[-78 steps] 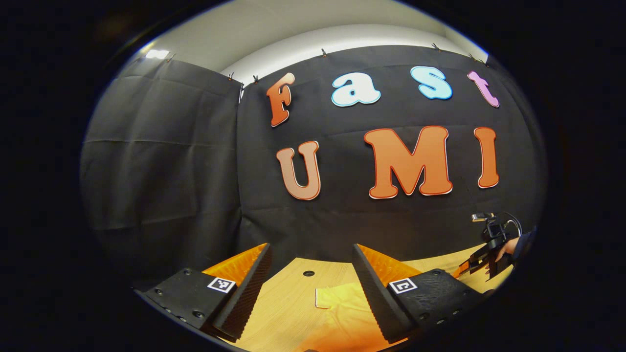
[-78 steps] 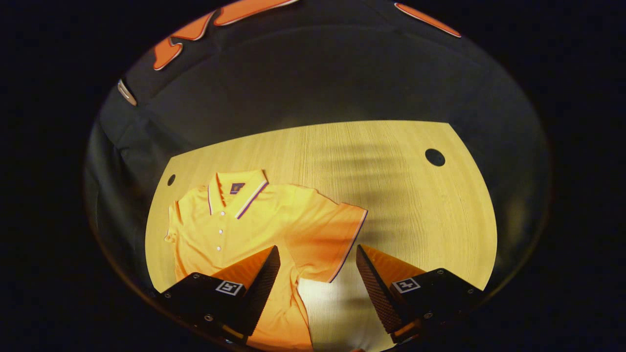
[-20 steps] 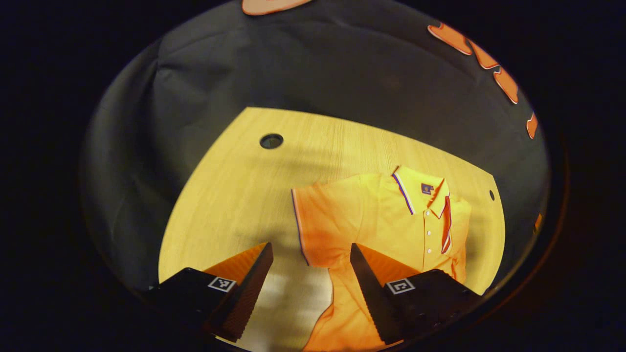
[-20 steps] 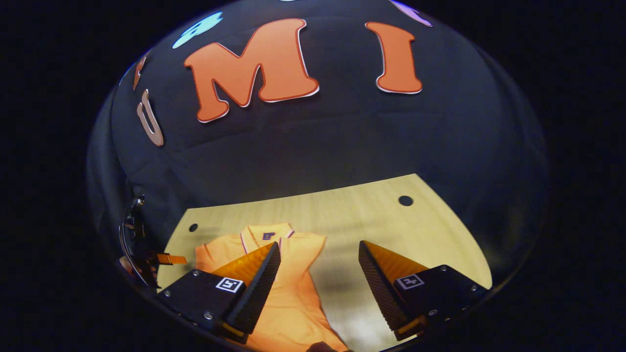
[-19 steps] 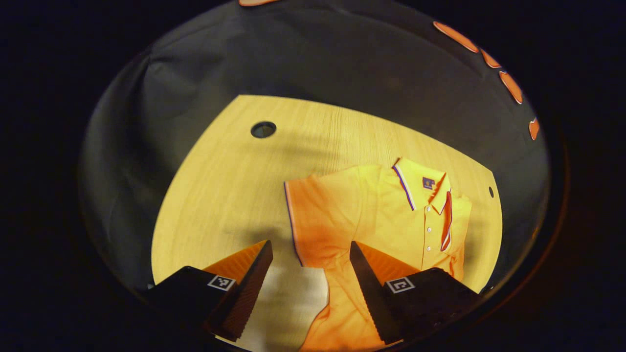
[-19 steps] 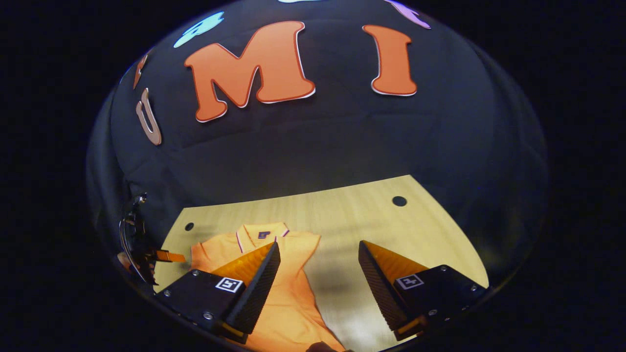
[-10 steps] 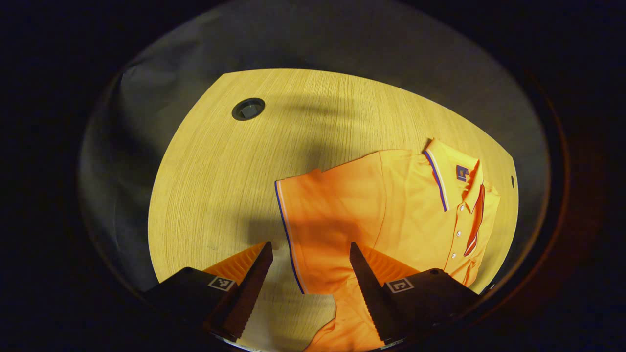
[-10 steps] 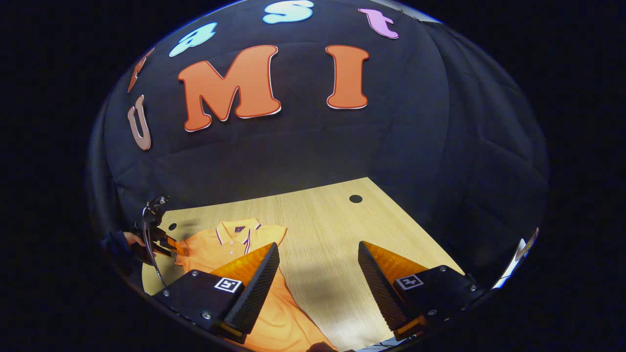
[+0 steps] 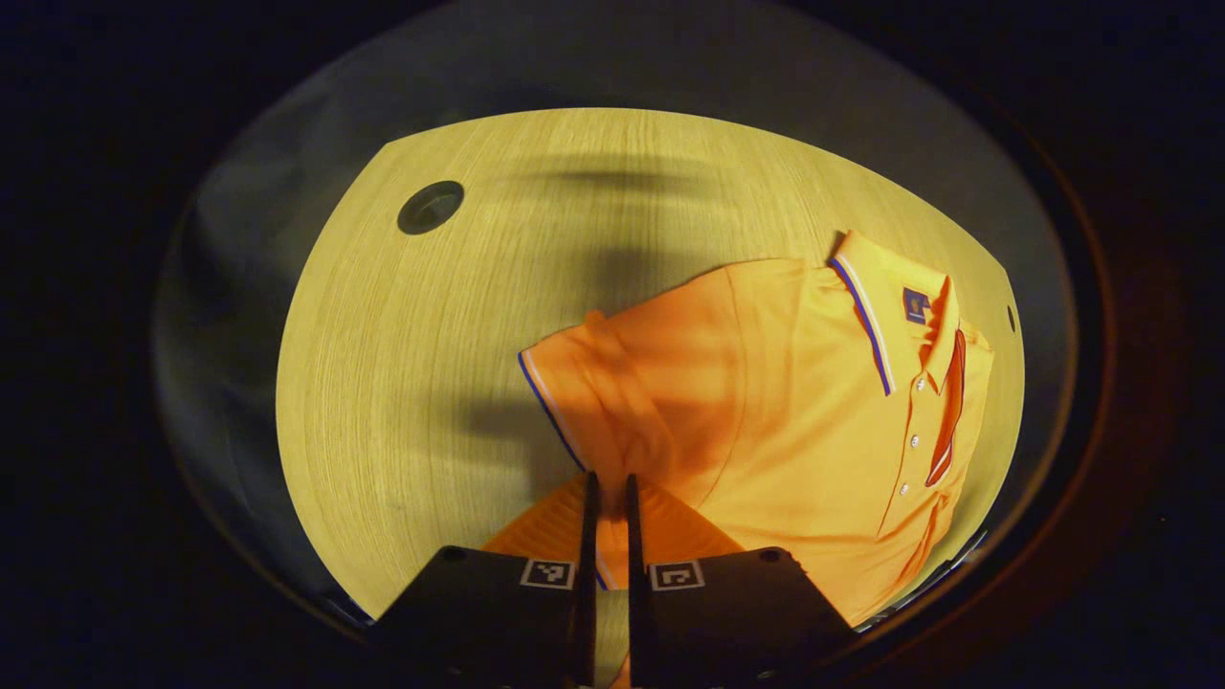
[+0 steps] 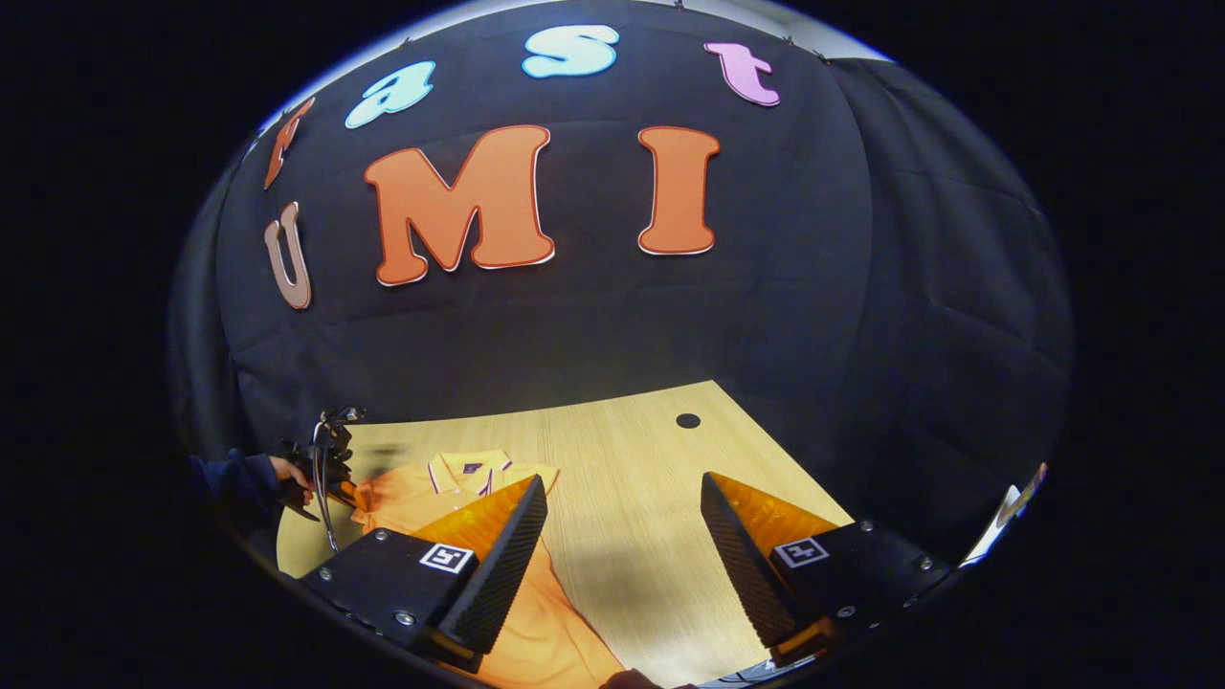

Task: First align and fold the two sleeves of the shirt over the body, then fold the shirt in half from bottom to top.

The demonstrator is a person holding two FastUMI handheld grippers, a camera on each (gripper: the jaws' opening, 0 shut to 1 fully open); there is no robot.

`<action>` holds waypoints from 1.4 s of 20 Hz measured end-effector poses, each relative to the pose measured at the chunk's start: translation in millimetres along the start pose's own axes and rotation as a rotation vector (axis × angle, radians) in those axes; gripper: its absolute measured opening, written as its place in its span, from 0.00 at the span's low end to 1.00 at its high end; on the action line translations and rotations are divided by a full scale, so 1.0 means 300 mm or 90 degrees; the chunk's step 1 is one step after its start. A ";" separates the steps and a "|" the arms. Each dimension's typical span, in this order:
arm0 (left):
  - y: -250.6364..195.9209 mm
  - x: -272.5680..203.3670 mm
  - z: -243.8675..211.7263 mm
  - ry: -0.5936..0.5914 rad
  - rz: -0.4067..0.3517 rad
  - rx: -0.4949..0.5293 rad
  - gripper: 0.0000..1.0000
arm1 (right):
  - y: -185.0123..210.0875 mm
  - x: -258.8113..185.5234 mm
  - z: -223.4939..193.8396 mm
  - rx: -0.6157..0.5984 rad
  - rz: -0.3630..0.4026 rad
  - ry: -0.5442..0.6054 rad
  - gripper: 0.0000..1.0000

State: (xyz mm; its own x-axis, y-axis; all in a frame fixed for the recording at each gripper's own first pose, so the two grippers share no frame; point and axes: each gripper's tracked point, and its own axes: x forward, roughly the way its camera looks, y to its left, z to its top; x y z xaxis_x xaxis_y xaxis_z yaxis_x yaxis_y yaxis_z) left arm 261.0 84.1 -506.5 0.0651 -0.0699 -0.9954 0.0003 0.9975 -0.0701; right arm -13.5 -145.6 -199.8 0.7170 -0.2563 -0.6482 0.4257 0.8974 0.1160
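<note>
Left tongs [image 9: 607, 522] pinched tight on the lower hem of the sleeve [image 9: 612, 402], with the orange shirt [image 9: 813, 411] flat on the bench [image 9: 412, 316] and its body ahead and to the right. Right tongs [image 10: 622, 536] agape, empty, above bare bench. Likely a carry rightward across the body toward the collar [image 9: 885, 311].

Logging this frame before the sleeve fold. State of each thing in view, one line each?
Shirt: flat on the table, face up, collar open, not folded in half.
Sleeve: edge pinched, not yet folded over.
Left gripper: shut on sleeve.
Right gripper: open, holding nothing, above the table.
</note>
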 end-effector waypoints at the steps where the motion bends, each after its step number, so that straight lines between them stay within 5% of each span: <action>1: -0.020 -0.020 0.012 -0.014 -0.020 0.001 0.14 | -0.009 0.000 -0.007 -0.002 -0.002 0.001 0.98; 7: -0.148 -0.209 0.131 -0.135 -0.041 0.093 0.14 | -0.031 0.012 -0.028 0.012 0.003 0.009 0.99; 14: -0.360 -0.241 0.153 -0.150 -0.021 0.184 0.14 | -0.018 0.018 -0.039 0.007 0.021 0.012 0.99; 16: -0.458 -0.244 0.154 -0.160 -0.046 0.203 0.15 | -0.022 0.023 -0.047 0.012 0.025 0.016 0.98; 17: -0.521 -0.261 0.145 -0.163 -0.073 0.209 0.25 | -0.019 0.024 -0.057 0.015 0.026 0.019 0.99; 18: -0.589 -0.276 0.136 -0.171 -0.112 0.219 0.25 | -0.021 0.028 -0.061 0.017 0.029 0.022 0.99; 19: -0.632 -0.294 0.124 -0.182 -0.134 0.231 0.42 | -0.023 0.029 -0.068 0.018 0.029 0.024 0.99; 20: -0.652 -0.300 0.121 -0.196 -0.144 0.241 0.44 | -0.024 0.032 -0.066 0.019 0.032 0.023 0.99; 21: -0.647 -0.310 0.118 -0.205 -0.135 0.246 0.57 | -0.025 0.032 -0.067 0.019 0.034 0.022 0.99; 24: -0.611 -0.376 0.106 -0.258 -0.113 0.250 0.71 | -0.033 0.041 -0.061 0.012 0.036 0.015 0.99; 26: -0.578 -0.451 0.093 -0.307 -0.094 0.247 0.90 | -0.021 0.050 -0.041 0.007 0.046 -0.001 0.99; 28: -0.559 -0.542 0.070 -0.356 -0.084 0.235 0.95 | -0.006 0.054 -0.021 -0.013 0.055 -0.022 0.99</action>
State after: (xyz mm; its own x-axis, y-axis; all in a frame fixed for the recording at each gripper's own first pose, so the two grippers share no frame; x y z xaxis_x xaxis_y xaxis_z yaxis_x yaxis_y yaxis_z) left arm 271.4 -71.9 -331.4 0.5470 -0.2770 -0.7900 0.3775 0.9239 -0.0625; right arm -6.2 -148.8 -215.3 0.7697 -0.1890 -0.6098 0.3501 0.9237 0.1556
